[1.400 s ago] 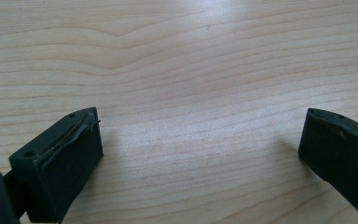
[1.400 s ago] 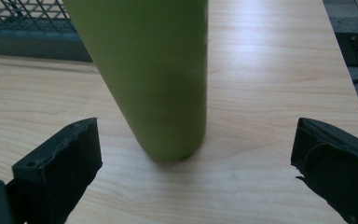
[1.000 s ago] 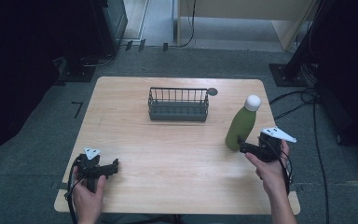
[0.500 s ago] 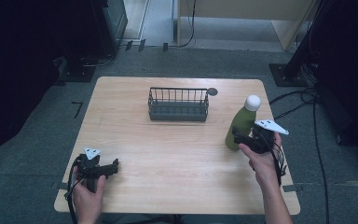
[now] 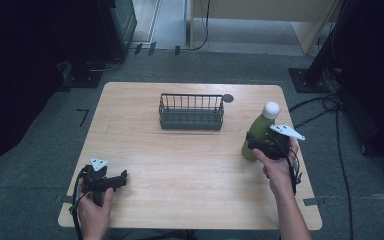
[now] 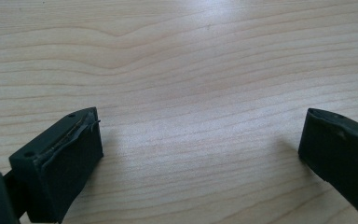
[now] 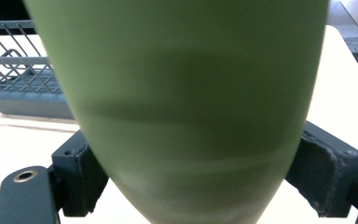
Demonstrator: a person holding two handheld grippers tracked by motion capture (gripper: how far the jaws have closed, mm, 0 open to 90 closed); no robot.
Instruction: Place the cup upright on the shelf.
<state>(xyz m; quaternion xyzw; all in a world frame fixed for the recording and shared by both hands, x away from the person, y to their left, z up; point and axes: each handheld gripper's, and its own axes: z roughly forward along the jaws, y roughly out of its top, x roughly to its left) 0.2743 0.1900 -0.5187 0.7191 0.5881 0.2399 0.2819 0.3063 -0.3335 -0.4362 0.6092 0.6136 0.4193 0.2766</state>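
- One green bottle [image 5: 258, 134] with a rounded white cap [image 5: 271, 109] was recorded standing on the wooden table [image 5: 190, 165], toward the 3 o'clock edge in the high view, leaning slightly.
- In the right gripper view the bottle [image 7: 182, 107] was seen as a smooth, matt, pale green body narrowing toward its base; no label, brand or writing could be read on it.
- The right gripper [image 5: 258, 143] was found set around the lower body of the bottle, one black jaw at each side and both against its wall in the right gripper view; the right hand [image 5: 275, 165] was seen behind it.
- The left gripper [image 5: 114, 181] was noted near the 7 o'clock corner of the table, held by the left hand [image 5: 94, 206]; its jaws stood wide apart over bare wood, with nothing between them.
- One dark wire basket [image 5: 191, 111] was counted at 12 o'clock from the table centre, well apart from the bottle.
- One small dark round object [image 5: 228, 98] was observed just beside the basket's 3 o'clock end; its nature could not be told.
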